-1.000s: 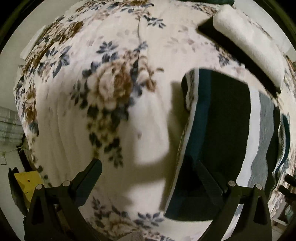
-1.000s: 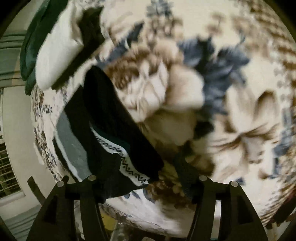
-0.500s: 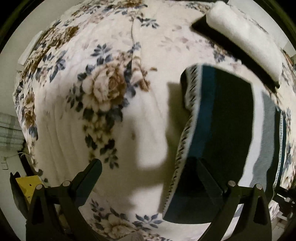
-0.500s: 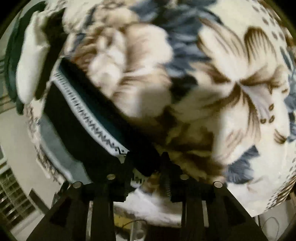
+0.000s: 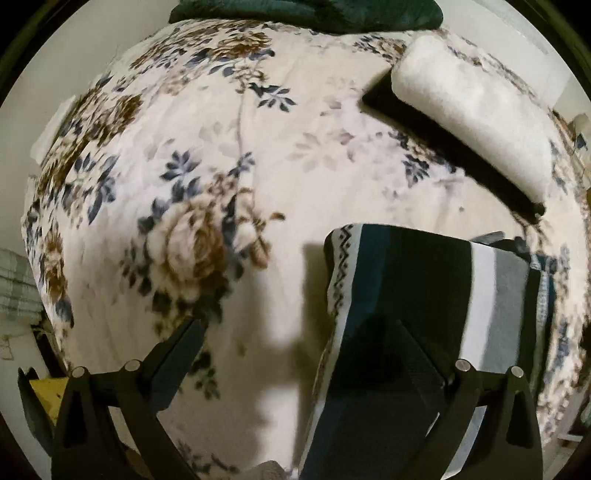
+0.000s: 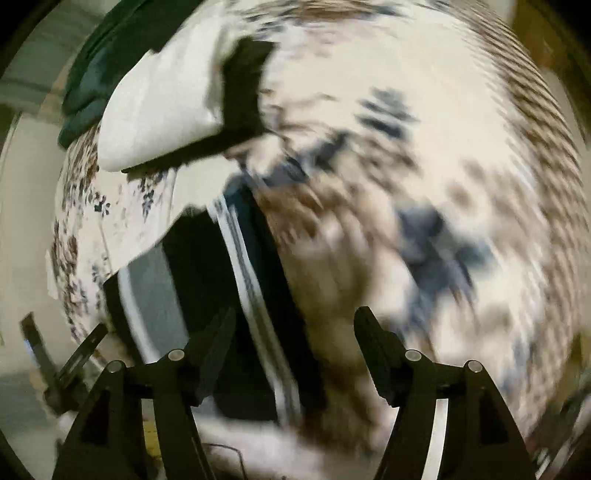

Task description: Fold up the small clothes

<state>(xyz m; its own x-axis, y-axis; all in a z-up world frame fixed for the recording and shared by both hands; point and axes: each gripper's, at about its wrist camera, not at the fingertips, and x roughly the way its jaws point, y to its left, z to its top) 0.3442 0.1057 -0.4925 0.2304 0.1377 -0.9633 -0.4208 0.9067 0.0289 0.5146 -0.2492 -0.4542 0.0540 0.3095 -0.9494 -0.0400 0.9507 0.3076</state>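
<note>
Floral blanket (image 5: 229, 155) is covering the whole bed & carrying everything else. Landmark for all places below = the striped garment (image 5: 424, 295), dark w/ teal, white & grey bands + a zigzag trim.

Beyond the garment's far edge, apart from it, a white rolled towel (image 5: 469, 107) is lying on a dark cloth; a dark green pile (image 5: 306, 11) is sitting further off at the blanket's far end.

The garment itself is lying flat on the blanket, looking already doubled over. Its long axis is running roughly near-to-far in both wrist views, stripes running the same way.

Left gripper (image 5: 295, 354) is hanging above the garment's trimmed edge, pointing steeply down: wide apart, nothing between the jaws, one finger over the dark fabric & the other over bare blanket.

Right gripper (image 6: 295, 343) is over the opposite long edge, view badly blurred. Jaws are opening, the striped edge is showing in the gap, pads not pressing on it as far as I can tell.

Judgement: both tongs are straddling one long edge each, abt equally near, so the next fold prob. goes across that long axis.
</note>
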